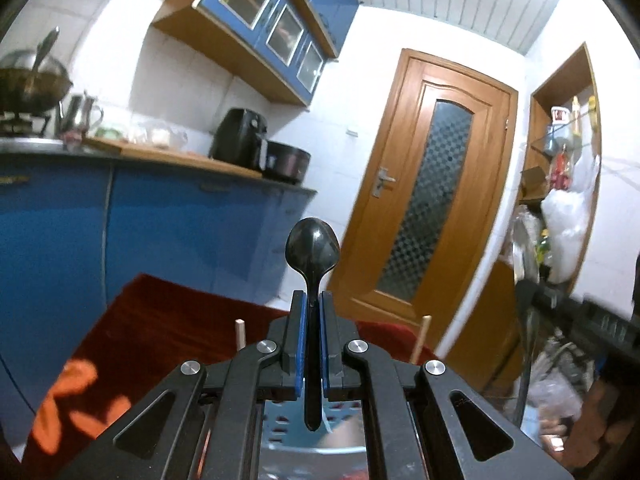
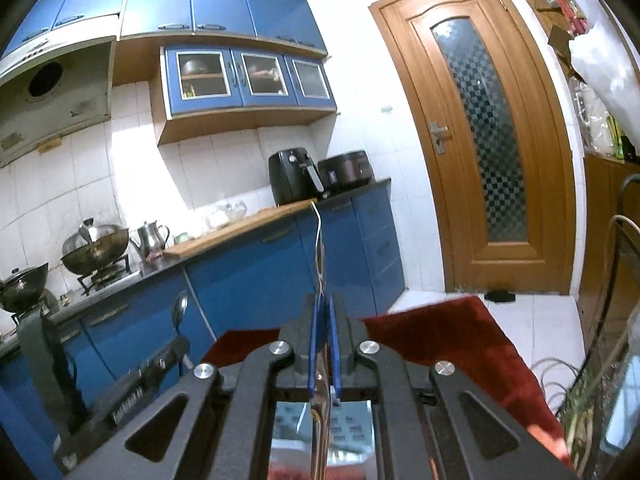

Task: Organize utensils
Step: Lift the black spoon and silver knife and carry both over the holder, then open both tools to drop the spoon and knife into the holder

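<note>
Between the blue pads of the left gripper (image 1: 313, 312) a black plastic spoon (image 1: 312, 252) stands pinched by its handle, its glossy oval bowl rising clear above the fingertips and its handle end hanging below them. On the other side, the right gripper (image 2: 323, 316) has its pads pressed on a thin metal utensil (image 2: 319, 240) seen edge-on, a slim, slightly curved strip whose type I cannot tell. Both tools are held in open air, well above a dark red cloth (image 1: 180, 320) with an orange pattern; two pale wooden pegs (image 1: 239, 334) poke up just behind the left gripper's body. Beyond the cloth's edge lies white floor, then smooth blue cabinet fronts (image 2: 256, 276) under a wood-edged counter (image 2: 240, 228). A black air fryer (image 2: 290, 178) and a dark cooker (image 2: 348, 170) sit at the counter's end, near the panelled wooden door (image 2: 480, 140) with patterned glass.
</note>
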